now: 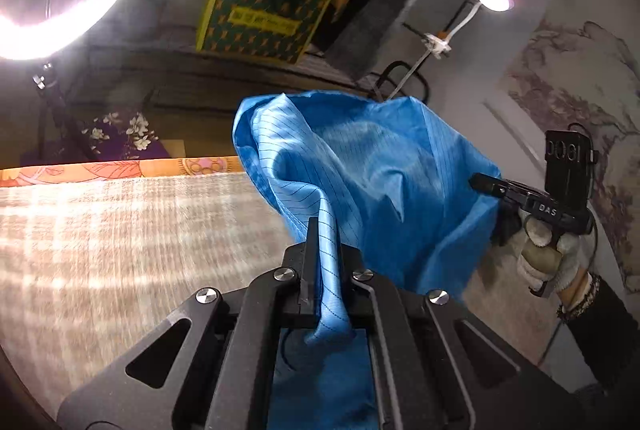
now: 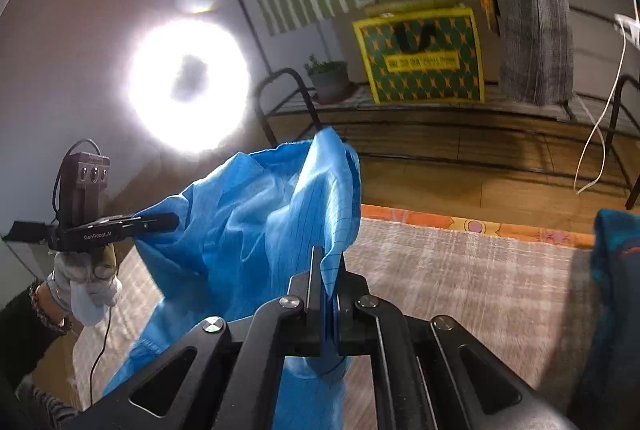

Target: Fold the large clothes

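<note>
Blue garment (image 1: 360, 170), thin shiny fabric with fine dark grid lines, is up in the air above the plaid beige blanket (image 1: 120, 230), bunched and sagging between the two tongs, not flat on anything. Left gripper (image 1: 324, 250) jaws fully closed, a twisted strip of the blue cloth pinched between the pads and trailing back under the frame. Right gripper (image 2: 326, 270) also clamped tight on a fold of the same cloth, edge sticking up above the fingertips. Each view shows the other tool: the right gripper at the far edge of the cloth, held by a gloved hand (image 1: 548, 254); the left gripper biting the opposite edge, gloved hand (image 2: 88, 282) below it. Likely reason for the two-point hold: lift the piece by two corners or edge points so it hangs open and can be spread or folded over on the blanket. Cloth between the grips is slack and crumpled, so it probably needs pulling apart before laying down. Fold itself not yet done. Around: orange patterned border (image 2: 460, 224) at the blanket's far side, ring light (image 2: 188, 86) glaring, green-yellow box (image 2: 420, 58) on a dark rack (image 2: 400, 110), another dark blue garment (image 2: 616, 270) at the right edge of the right view. Blanket surface is blurred.
</note>
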### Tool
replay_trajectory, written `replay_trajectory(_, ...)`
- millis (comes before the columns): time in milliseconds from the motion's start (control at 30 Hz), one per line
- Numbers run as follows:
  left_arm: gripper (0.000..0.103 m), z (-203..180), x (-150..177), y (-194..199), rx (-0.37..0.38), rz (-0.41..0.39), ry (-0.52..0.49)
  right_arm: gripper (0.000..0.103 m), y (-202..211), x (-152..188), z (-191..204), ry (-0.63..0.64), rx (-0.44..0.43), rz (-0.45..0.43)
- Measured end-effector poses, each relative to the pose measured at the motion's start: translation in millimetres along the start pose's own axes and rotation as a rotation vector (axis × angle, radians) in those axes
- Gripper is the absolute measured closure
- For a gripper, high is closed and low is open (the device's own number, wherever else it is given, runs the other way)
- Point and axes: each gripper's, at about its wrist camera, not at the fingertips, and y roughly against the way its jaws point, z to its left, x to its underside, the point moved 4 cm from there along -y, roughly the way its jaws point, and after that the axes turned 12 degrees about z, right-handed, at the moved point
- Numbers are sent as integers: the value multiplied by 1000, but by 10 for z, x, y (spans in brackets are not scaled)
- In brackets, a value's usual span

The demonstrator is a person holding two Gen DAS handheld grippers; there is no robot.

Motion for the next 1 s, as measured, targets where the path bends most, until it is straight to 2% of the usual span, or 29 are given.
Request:
replay_trajectory(200, 103, -315, 420, 422, -34, -7, -74, 103, 514, 279, 485, 67, -8, 6)
replay_trajectory(400, 103, -478, 1039, 686, -62, 19, -93, 103, 840, 821, 950, 135, 3, 54)
replay_trajectory(633, 103, -609, 1842, 714, -102, 125, -108, 103, 841, 1629, 1347, 111, -32, 144)
replay_trajectory(733, 103, -621, 2163, 665, -107, 211, -106, 102, 775, 1920, 1455, 102, -35, 201)
replay_trajectory(800, 103, -636, 2335, 696, -133, 250, -98, 94, 780, 2048, 1500, 92, -29, 232)
replay_trajectory(833, 103, -656, 2380, 736, -135, 253, -97, 84, 824, 2103, 1515, 85, -15, 233)
replay_trajectory(900, 103, -718, 2478, 909, -132, 230, -100, 74, 977, 2141, 1552, 66, -14, 205)
replay_trajectory(1000, 102, -828, 2559, 1262, -118, 175, -95, 73, 1329, 2129, 1675, 62, -14, 129)
